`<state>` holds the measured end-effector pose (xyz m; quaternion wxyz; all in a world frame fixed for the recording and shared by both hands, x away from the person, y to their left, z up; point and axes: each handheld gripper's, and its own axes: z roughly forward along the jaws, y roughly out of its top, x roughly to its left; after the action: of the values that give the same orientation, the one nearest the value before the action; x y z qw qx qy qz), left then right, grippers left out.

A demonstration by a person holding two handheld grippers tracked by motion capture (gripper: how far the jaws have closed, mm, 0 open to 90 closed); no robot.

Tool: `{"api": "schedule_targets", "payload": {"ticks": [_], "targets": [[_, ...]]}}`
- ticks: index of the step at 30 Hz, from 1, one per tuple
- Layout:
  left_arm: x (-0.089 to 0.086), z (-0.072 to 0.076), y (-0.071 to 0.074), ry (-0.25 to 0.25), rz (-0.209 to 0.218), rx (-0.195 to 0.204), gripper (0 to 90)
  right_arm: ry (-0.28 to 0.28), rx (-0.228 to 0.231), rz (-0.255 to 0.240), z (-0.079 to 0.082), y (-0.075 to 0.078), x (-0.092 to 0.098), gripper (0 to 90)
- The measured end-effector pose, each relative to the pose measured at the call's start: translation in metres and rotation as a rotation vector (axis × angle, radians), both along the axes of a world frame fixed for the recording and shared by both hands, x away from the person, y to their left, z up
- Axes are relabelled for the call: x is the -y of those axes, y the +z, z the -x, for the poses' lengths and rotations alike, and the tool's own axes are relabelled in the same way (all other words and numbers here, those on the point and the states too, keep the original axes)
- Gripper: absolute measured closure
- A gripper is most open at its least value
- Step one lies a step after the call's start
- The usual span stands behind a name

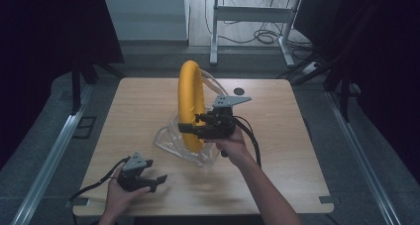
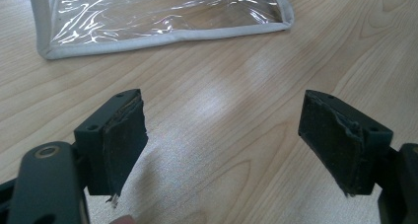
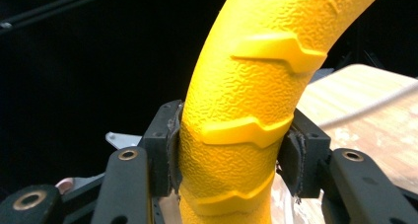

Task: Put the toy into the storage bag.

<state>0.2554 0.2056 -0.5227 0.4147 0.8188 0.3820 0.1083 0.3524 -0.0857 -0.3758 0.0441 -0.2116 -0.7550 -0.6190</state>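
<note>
Right hand-held gripper (image 1: 190,127) clamps the yellow ring (image 1: 190,103), holding it upright above the clear plastic bag (image 1: 173,141) mid-bench (image 1: 277,136), possibly still partly inside. Left hand-held gripper (image 1: 153,180) rests near the front edge, jaws wide, empty.

Each black hand-held gripper, left (image 1: 154,181) and right (image 1: 190,127), carries a grey three-cornered plate on top, brass-ringed screws, worn dark pads (image 2: 124,144) and a trailing black cable.
</note>
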Motion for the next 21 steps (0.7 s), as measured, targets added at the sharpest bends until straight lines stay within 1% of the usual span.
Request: {"api": "schedule_targets", "payload": {"ticks": [3, 7, 8, 10, 11, 15, 16, 17, 18, 21], "targets": [[0.0, 0.0, 0.0, 0.0, 0.0, 0.0, 18.1, -0.004, -0.017, 0.015, -0.003, -0.006, 0.001, 47.7], [0.0, 0.0, 0.0, -0.002, -0.002, -0.002, 18.1, -0.026, -0.025, 0.064, -0.005, -0.016, 0.002, 45.8], [0.0, 0.0, 0.0, -0.002, -0.002, -0.002, 18.1, -0.026, -0.025, 0.064, -0.005, -0.016, 0.002, 45.8], [0.0, 0.0, 0.0, -0.004, -0.003, -0.003, 18.1, -0.036, -0.032, 0.039, -0.005, -0.019, 0.005, 45.6], [0.0, 0.0, 0.0, -0.003, -0.001, -0.005, 18.1, -0.035, -0.033, 0.04, -0.004, -0.019, 0.005, 45.4], [0.001, 0.0, 0.0, -0.003, -0.001, -0.005, 18.1, -0.05, 0.003, 0.06, -0.002, -0.017, 0.005, 43.4], [0.001, 0.0, 0.0, -0.003, -0.001, -0.005, 18.1, -0.05, 0.003, 0.06, -0.002, -0.017, 0.005, 43.4], [0.001, 0.0, 0.0, -0.002, -0.001, -0.006, 18.1, -0.055, 0.013, 0.065, -0.001, -0.017, 0.005, 42.8], [0.001, 0.0, -0.001, -0.002, -0.001, -0.006, 18.1, -0.065, 0.034, 0.079, 0.0, -0.016, 0.005, 39.5], [0.001, 0.0, -0.001, -0.002, -0.003, -0.007, 18.1, -0.09, 0.059, 0.096, 0.003, -0.016, 0.004, 33.7]]}}
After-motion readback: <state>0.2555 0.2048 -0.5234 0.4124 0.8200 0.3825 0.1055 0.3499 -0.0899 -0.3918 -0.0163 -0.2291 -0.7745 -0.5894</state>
